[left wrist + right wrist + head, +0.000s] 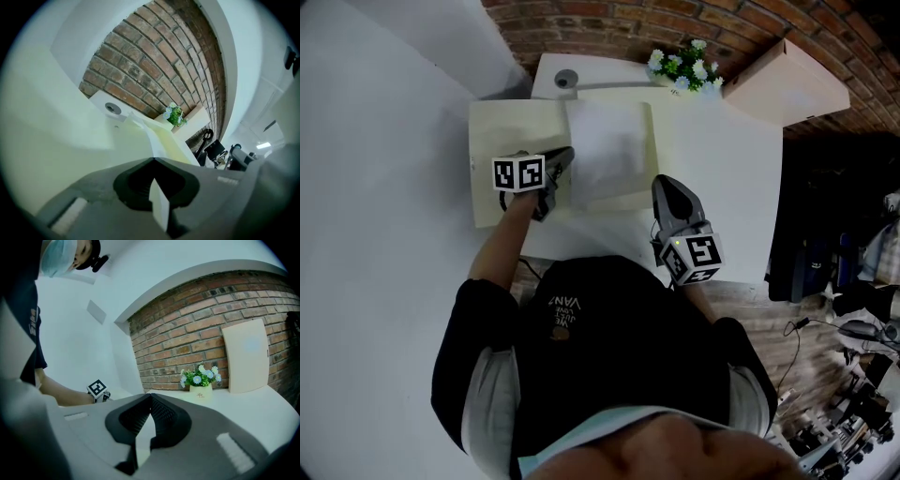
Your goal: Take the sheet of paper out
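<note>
A white sheet of paper [605,150] lies on an open cream folder [511,131] on the white table. My left gripper [566,156] sits at the sheet's left edge and is shut on it. In the left gripper view the paper [149,136] runs forward from the jaw tips of that gripper [153,159], and a strip of it shows inside the jaws. My right gripper [662,182] is shut at the folder's right edge. In the right gripper view a thin pale strip shows between the closed pads of this gripper [150,394], apparently the folder's edge.
A small pot of white flowers [684,70] and a pale flat box [787,80] stand at the table's far side by the brick wall. A white block with a round disc [566,80] lies behind the folder. The table's right edge [776,206] drops to a cluttered floor.
</note>
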`<state>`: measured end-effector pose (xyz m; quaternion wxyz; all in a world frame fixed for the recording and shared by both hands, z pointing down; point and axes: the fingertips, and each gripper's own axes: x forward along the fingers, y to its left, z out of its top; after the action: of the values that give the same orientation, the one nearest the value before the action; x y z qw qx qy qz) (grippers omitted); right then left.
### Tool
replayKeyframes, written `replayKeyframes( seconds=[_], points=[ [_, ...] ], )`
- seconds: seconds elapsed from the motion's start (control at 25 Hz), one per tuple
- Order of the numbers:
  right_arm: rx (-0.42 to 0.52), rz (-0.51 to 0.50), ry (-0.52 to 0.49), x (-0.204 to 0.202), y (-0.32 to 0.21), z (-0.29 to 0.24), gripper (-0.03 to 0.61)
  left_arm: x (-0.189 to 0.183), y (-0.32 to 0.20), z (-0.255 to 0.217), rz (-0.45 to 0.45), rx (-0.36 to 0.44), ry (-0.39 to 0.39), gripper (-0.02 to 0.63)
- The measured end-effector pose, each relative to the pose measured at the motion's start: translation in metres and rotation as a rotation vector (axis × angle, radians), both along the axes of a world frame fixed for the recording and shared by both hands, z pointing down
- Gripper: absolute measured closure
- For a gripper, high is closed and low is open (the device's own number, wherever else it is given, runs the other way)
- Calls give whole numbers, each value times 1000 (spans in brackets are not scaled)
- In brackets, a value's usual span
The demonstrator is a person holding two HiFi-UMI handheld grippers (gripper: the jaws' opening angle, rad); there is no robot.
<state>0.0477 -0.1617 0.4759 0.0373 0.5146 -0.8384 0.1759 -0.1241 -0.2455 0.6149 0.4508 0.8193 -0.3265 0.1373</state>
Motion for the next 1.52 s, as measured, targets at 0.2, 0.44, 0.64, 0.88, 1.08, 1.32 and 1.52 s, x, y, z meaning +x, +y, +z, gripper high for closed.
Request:
replayKeyframes(
  seconds=[0.2, 0.44, 0.64, 0.88, 1.08, 1.32, 1.52],
  points=[
    [9, -31, -1, -10, 3, -2, 578, -15, 9, -11, 2, 44, -26, 614],
    [13, -57, -5, -18, 5, -4, 578, -26, 18, -26, 12, 93, -48, 614],
    [-3, -83, 0, -25, 8, 2, 578, -32, 27, -45, 19, 143, -51, 614],
    [-7, -116, 7, -34, 8, 7, 578, -33, 36, -70, 36, 204, -31, 614],
    [-2, -148, 8, -42, 8, 8, 578, -39, 45, -93, 48, 253, -25, 614],
    [7, -172, -11, -49, 6, 5, 578, -44, 54, -125, 46, 332, -33, 614],
    [20, -197, -18, -55, 3, 3, 578, -42, 62, -151, 73, 388, -32, 614]
  ],
)
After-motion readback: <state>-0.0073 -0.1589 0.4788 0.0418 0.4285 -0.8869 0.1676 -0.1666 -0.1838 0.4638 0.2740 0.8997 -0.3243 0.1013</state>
